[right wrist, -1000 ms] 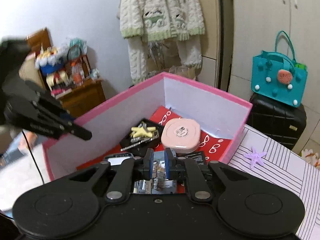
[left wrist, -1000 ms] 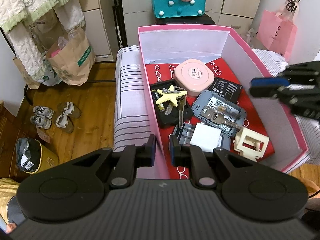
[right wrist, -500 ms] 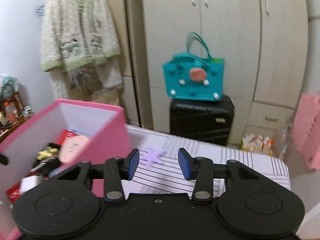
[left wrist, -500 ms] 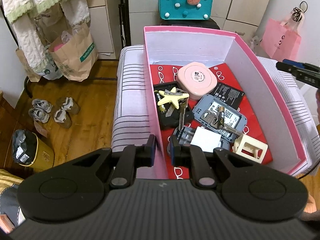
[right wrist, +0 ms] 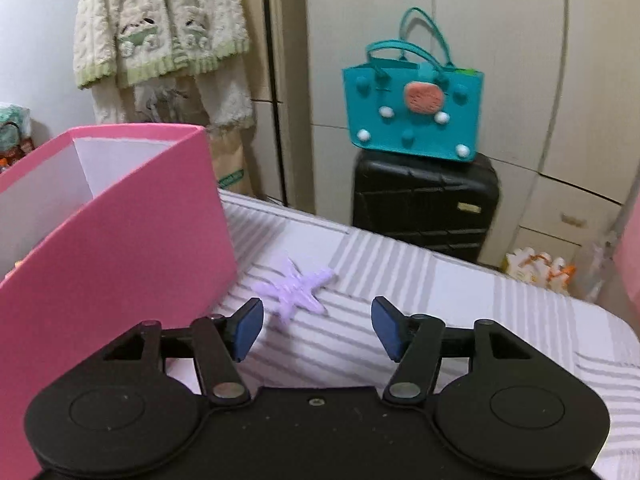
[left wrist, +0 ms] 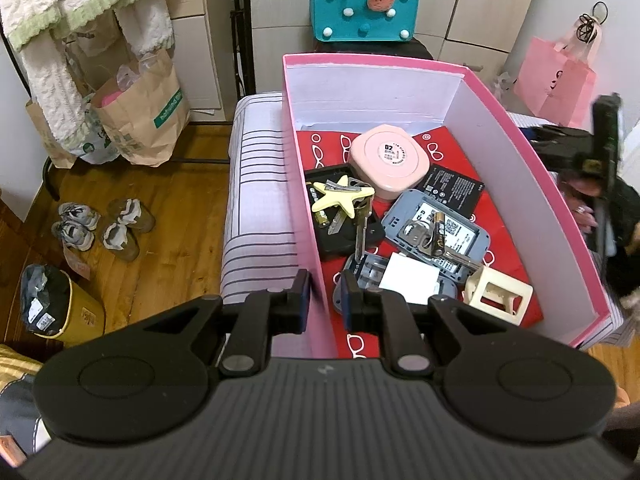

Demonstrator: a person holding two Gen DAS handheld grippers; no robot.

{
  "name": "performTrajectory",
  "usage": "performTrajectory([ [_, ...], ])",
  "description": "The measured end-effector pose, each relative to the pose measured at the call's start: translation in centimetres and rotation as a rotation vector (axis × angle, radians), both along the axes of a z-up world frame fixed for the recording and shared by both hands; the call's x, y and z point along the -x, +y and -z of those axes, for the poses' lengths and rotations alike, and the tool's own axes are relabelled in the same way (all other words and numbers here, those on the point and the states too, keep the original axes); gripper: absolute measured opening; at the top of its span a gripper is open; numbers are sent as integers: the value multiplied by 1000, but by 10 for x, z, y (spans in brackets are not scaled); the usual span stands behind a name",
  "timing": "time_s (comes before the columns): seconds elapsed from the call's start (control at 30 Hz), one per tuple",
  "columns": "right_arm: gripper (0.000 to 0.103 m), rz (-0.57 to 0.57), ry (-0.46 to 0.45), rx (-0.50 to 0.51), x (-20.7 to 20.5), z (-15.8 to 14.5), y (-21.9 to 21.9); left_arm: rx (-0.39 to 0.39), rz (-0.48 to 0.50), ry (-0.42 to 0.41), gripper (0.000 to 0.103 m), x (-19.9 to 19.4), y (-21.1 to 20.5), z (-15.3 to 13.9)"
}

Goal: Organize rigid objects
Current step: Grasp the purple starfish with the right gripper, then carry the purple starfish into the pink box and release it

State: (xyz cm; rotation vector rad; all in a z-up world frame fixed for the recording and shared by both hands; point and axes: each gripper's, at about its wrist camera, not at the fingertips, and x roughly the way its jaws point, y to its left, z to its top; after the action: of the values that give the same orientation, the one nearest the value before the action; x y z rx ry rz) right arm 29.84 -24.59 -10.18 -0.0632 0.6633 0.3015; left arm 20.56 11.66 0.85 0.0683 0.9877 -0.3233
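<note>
Lilac star just ahead of right tool | spread wide, holding nothing

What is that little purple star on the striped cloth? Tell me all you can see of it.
The purple star is a small, pale lilac, five-armed shape, plastic-looking and blurred here. It lies flat on the striped cloth, just outside the pink box and apart from it. The right tool hangs open in front of it, not touching.
</note>
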Motion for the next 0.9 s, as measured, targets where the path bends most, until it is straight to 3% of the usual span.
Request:
performTrajectory([
  [0.13, 65, -37, 20, -23, -17, 9, 10, 16, 1, 0, 14, 0, 3, 0],
  [0.27, 65, 45, -15, 0, -15, 16, 18, 12, 7, -2, 14, 1, 3, 0],
  [0.33, 60, 59, -25, 11, -9, 16, 19, 12, 9, -5, 14, 2, 3, 0],
  [0.37, 53, 52, -30, 9, -7, 16, 19, 12, 8, -9, 14, 2, 3, 0],
  [0.4, 35, 48, -34, 6, -5, 16, 18, 13, 6, -14, 14, 3, 3, 1],
  [0.43, 32, 49, -38, 6, -4, 15, 17, 17, 2, -16, 14, 3, 3, 1],
  [0.73, 32, 81, -3, -32, 15, 9, 5, 37, 1, -17, 14, 4, 7, 2],
  [0.9, 32, 115, -58, -59, 41, -9, -7, 26, 6, -25, 14, 4, 6, 1],
])
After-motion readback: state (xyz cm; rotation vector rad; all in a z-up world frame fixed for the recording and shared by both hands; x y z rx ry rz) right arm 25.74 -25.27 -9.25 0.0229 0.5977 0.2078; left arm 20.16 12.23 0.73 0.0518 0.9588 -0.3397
